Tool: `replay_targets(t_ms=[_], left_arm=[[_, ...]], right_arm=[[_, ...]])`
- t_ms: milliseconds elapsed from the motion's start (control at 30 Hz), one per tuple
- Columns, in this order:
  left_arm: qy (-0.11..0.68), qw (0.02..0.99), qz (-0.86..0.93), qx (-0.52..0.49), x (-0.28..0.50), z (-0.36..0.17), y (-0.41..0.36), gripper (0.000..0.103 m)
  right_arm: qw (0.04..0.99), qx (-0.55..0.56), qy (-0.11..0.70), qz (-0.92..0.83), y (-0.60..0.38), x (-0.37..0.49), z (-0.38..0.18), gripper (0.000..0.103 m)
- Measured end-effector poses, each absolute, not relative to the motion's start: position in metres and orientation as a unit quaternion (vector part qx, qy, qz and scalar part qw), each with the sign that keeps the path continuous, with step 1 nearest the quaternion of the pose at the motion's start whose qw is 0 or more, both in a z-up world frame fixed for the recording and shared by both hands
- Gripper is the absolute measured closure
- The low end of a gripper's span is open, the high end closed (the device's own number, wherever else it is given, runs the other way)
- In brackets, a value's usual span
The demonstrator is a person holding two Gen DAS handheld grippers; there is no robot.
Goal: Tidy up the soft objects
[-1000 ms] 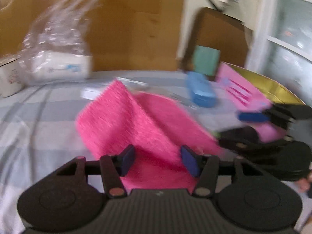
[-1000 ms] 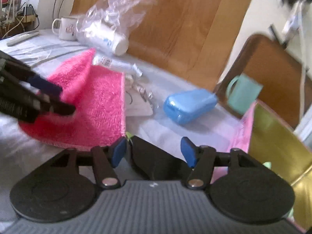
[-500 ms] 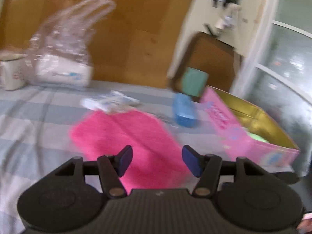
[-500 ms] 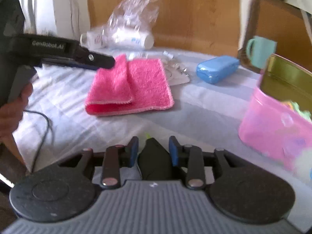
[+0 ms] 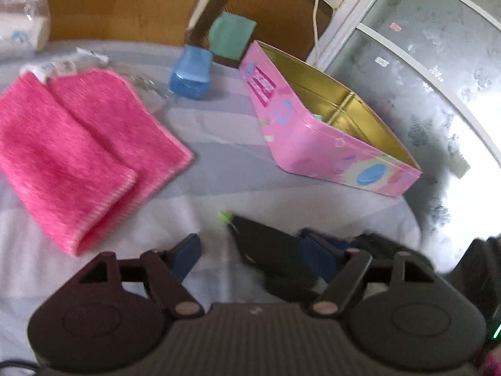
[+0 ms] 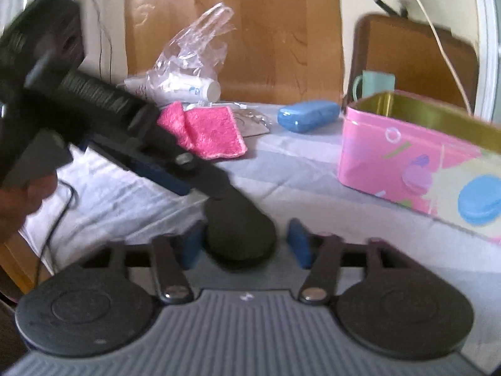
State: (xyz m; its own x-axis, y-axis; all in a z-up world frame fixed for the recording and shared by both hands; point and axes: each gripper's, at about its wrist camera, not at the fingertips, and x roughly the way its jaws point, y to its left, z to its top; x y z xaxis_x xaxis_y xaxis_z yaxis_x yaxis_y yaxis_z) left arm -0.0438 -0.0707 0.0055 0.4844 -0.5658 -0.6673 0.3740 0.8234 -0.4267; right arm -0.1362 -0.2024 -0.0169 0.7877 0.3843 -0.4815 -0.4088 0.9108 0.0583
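The folded pink towel [image 5: 78,156] is laid flat on the tablecloth [image 5: 219,163], left of the pink tin [image 5: 316,144]. A black pouch [image 6: 241,232] lies between the parted right gripper [image 6: 244,244] jaws. The left gripper [image 5: 253,257] is spread, empty, near the towel.

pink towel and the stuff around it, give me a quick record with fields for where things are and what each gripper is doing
towel: pink towel folded, lying flat on the checked cloth, nothing gripping it
tin: pink tin open, gold inside, to the towel's right, apart from it
case: blue case between towel and tin, farther back
bag: plastic bag with a white roll, behind the towel
cup: green cup behind the tin
left gripper: fingers open, empty
right gripper: fingers open around a dark object, not clamped
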Motion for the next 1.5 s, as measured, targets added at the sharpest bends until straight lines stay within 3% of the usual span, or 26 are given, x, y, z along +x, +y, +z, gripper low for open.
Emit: replay_targets(t_ms=[67, 167, 300, 500, 700, 1000, 1033, 1167, 1267, 1500], left_arm=[[0.432, 0.846, -0.285, -0.126, -0.043, 0.003, -0.076, 0.045], [0.429, 0.848, -0.290, -0.113, -0.046, 0.002, -0.089, 0.050], [0.412, 0.860, -0.285, -0.099, -0.040, 0.017, -0.100, 0.051], [0.336, 0.881, -0.325, -0.078, -0.020, 0.080, -0.130, 0.051], [0.325, 0.873, -0.357, -0.069, 0.023, 0.096, -0.191, 0.051], [0.347, 0.855, -0.386, -0.025, 0.050, 0.071, -0.290, 0.051], [0.348, 0.854, -0.386, -0.021, 0.050, 0.069, -0.295, 0.048], [0.338, 0.867, -0.366, 0.015, 0.048, 0.064, -0.306, 0.032], [0.320, 0.879, -0.352, 0.035, 0.041, 0.065, -0.300, 0.021], [0.259, 0.917, -0.294, 0.080, 0.012, 0.082, -0.261, 0.015]], right_arm=[[0.949, -0.015, 0.245, 0.199, -0.196, -0.137, -0.018, 0.051], [0.959, -0.011, 0.224, 0.173, -0.195, -0.139, -0.016, 0.051], [0.977, -0.003, 0.162, 0.139, -0.205, -0.134, 0.005, 0.051], [0.993, -0.003, 0.096, 0.071, -0.238, -0.106, 0.035, 0.051], [0.995, 0.002, 0.097, -0.002, -0.287, -0.080, 0.032, 0.051], [0.986, -0.003, 0.131, -0.104, -0.343, -0.063, 0.020, 0.050], [0.984, -0.004, 0.137, -0.116, -0.348, -0.060, 0.018, 0.049], [0.981, 0.003, 0.135, -0.140, -0.355, -0.059, 0.011, 0.020], [0.981, 0.006, 0.131, -0.143, -0.349, -0.065, 0.010, 0.017], [0.989, 0.014, 0.100, -0.108, -0.309, -0.083, 0.023, 0.017]])
